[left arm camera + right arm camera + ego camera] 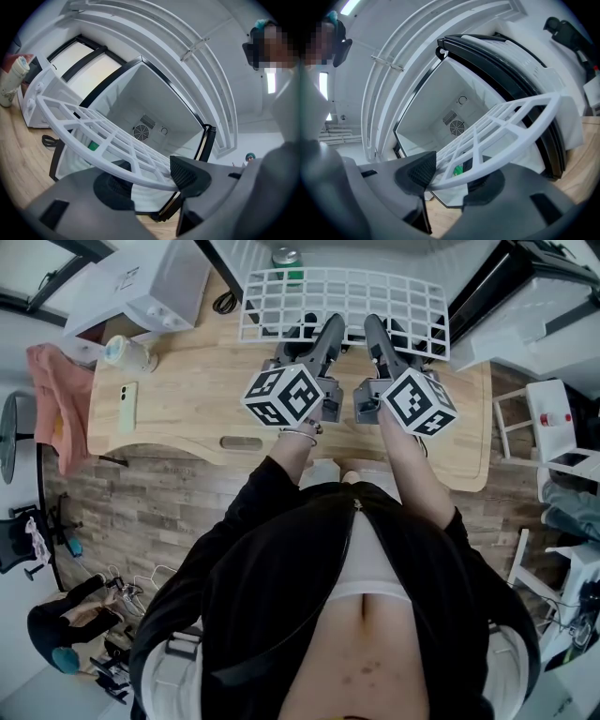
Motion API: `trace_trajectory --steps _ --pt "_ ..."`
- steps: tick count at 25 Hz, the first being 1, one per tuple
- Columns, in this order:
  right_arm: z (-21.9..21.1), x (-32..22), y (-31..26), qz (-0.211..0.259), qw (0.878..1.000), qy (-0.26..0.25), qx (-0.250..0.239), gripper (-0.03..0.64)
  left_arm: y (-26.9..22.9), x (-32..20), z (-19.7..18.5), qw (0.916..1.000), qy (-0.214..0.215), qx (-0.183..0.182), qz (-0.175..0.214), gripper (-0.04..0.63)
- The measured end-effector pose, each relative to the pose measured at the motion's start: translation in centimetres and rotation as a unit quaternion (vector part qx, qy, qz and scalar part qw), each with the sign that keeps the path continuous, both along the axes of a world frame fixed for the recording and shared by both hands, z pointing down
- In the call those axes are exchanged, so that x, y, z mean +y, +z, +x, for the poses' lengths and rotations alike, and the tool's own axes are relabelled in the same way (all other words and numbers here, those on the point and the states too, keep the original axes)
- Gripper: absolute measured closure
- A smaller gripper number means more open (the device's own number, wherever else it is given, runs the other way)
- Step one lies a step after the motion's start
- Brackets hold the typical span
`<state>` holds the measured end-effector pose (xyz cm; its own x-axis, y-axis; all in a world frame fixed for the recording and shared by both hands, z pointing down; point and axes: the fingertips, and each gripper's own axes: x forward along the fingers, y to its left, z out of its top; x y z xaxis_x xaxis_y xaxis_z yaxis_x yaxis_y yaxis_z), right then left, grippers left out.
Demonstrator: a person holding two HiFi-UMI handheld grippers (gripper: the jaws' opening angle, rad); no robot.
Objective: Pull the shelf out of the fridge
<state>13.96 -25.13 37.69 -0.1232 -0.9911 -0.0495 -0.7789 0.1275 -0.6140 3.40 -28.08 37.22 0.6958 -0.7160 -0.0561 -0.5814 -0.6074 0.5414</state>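
A white grid shelf [342, 301] hangs level over the far edge of the wooden table [187, 418], in front of the open fridge [154, 103]. My left gripper [328, 332] is shut on the shelf's near rim left of its middle. My right gripper [373, 332] is shut on the same rim just to the right. In the left gripper view the shelf [93, 136] lies across the gripper [154, 176], its rim between the dark pads. The right gripper view shows the shelf [506, 126] clamped the same way in that gripper [454, 176], with the white fridge [459, 103] behind.
A green can [286, 257] stands behind the shelf at the fridge mouth. On the table's left lie a phone [127, 407], a white jug [127, 352] and a white appliance [141, 282]. The black-edged fridge door [520, 65] stands open at the right. A white stool [553, 418] is beside the table.
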Motion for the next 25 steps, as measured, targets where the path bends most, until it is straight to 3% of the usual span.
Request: trace_trajectory --steps 25 --pt "-0.4 1.5 0.1 0.004 1.0 0.003 -0.008 0.426 0.2 1.5 -0.6 0.9999 -0.002 0.01 -0.013 0.373"
